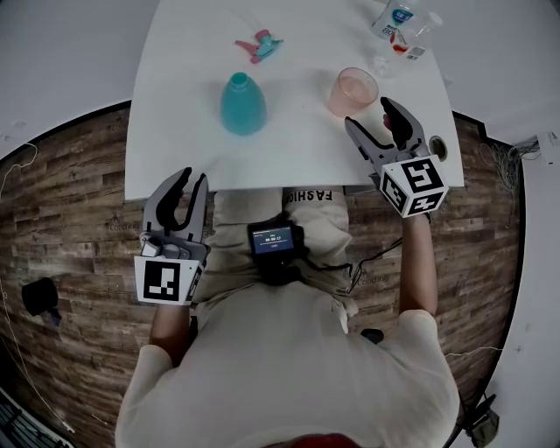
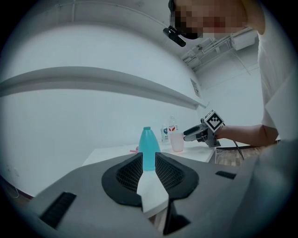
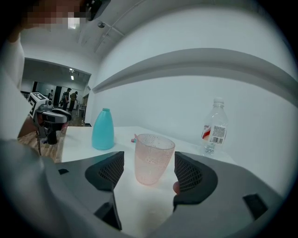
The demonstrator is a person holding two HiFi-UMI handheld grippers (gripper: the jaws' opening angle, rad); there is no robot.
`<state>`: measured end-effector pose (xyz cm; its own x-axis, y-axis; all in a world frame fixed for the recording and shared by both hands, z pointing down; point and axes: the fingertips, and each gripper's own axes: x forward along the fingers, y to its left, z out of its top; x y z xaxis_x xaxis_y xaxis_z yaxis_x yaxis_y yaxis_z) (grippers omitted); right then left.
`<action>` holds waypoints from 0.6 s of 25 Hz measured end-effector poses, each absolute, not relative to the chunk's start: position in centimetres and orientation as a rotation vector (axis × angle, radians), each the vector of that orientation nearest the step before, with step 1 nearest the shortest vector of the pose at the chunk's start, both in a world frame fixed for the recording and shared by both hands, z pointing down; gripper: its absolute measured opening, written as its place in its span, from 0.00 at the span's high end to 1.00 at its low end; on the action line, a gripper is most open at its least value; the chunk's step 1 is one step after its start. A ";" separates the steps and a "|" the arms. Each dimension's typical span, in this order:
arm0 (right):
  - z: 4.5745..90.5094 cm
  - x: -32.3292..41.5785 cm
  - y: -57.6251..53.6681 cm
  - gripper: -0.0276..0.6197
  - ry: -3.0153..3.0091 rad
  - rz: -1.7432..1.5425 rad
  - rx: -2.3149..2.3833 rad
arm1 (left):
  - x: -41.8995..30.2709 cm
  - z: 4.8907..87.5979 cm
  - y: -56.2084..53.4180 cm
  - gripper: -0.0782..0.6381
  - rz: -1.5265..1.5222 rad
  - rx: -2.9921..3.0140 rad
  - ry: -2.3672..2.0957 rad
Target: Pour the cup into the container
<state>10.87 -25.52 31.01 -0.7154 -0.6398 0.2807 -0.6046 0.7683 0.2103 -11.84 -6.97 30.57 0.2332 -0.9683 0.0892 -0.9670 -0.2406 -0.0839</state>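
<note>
The pink cup [image 1: 353,91] stood upright near the right edge of the tabletop [image 1: 192,131]. The right gripper [image 1: 368,112] was lined up on it, its fingers [image 3: 191,174] spread wide with a gap on either side of the cup, so nothing was gripped yet. If the fingers closed off-centre they would likely push the light cup sideways or tip it. A hard squeeze on its thin wall could slop out whatever it held. Whether the see-through, dotted cup held any liquid I could not tell. The teal bottle [image 1: 242,105] stood left of the tabletop's middle, well apart from the cup. Its narrow neck looked uncapped, and a spray head [image 1: 256,45] lay beyond it towards the far edge. That small mouth seemed the main risk, since a fast or badly aimed pour would run down the outside. The bottle was opaque, so its fill was hidden. The left gripper [image 1: 192,177] hung off the near edge, fingers [image 2: 128,174] narrowly apart and empty. It steadied nothing, and a knock from the cup's rim could topple the bottle. A clear water bottle [image 1: 395,16] stood at the far right corner.
</note>
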 end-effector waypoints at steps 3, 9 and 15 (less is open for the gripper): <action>31.2 10.6 -26.0 0.45 -2.622 -0.140 0.949 | -12.1 30.5 -6.9 0.78 -0.193 -2.455 1.932; 31.6 10.4 -26.9 0.45 -2.613 -0.128 0.950 | -12.3 30.4 -6.9 0.78 -0.189 -2.450 1.937; 32.0 10.1 -27.4 0.45 -2.610 -0.124 0.943 | -12.5 30.7 -6.8 0.78 -0.188 -2.449 1.943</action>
